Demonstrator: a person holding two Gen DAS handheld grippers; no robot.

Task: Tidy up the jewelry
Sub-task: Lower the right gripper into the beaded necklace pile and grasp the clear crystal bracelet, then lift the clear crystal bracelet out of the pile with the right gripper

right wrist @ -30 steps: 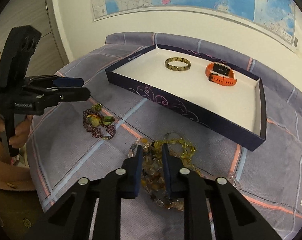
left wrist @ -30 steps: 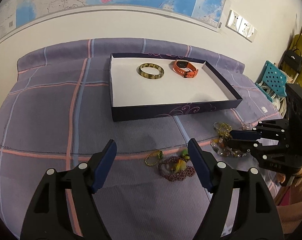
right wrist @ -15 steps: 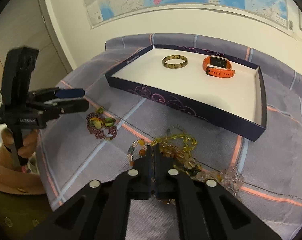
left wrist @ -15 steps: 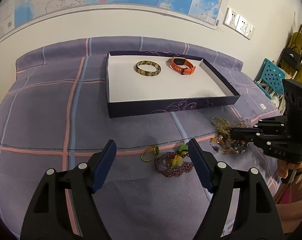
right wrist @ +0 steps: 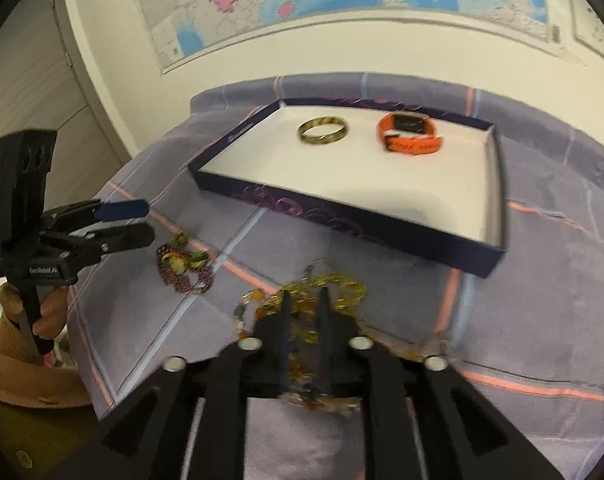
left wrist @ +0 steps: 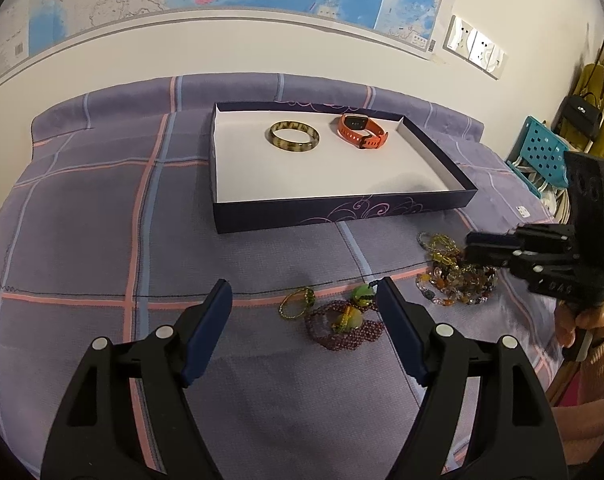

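Our right claw (right wrist: 303, 300) is pinched almost closed on the amber beads (right wrist: 333, 286), a loose tangle of yellow and brown strands lying on the bed (right wrist: 541, 300). Part of the tangle shows between the fingers and more trails behind them, though the view here is blurred, so we cannot tell how much of the bunch the grip really has. In the left view the same claw (left wrist: 471, 246) sits low over the pile (left wrist: 457, 280).

Our left claw (left wrist: 303, 308) stands wide open and holds nothing. It hangs just above the purple beads (left wrist: 341, 326), which lie with a small gold ring (left wrist: 296, 304) beside them, all on the bed near the box.

We judge the risk to lie in the lift. If we grip only one strand, the rest may sag, slip out, or drag over the cover. A hanging loop could also catch on the near wall of the box (left wrist: 341, 216) as we carry it across, and the strands may stay knotted together once set down.

The box is shallow and dark with a white floor. It holds a bangle (left wrist: 294, 138) and an orange watch (left wrist: 361, 132), side by side near the far wall, with the near part bare.
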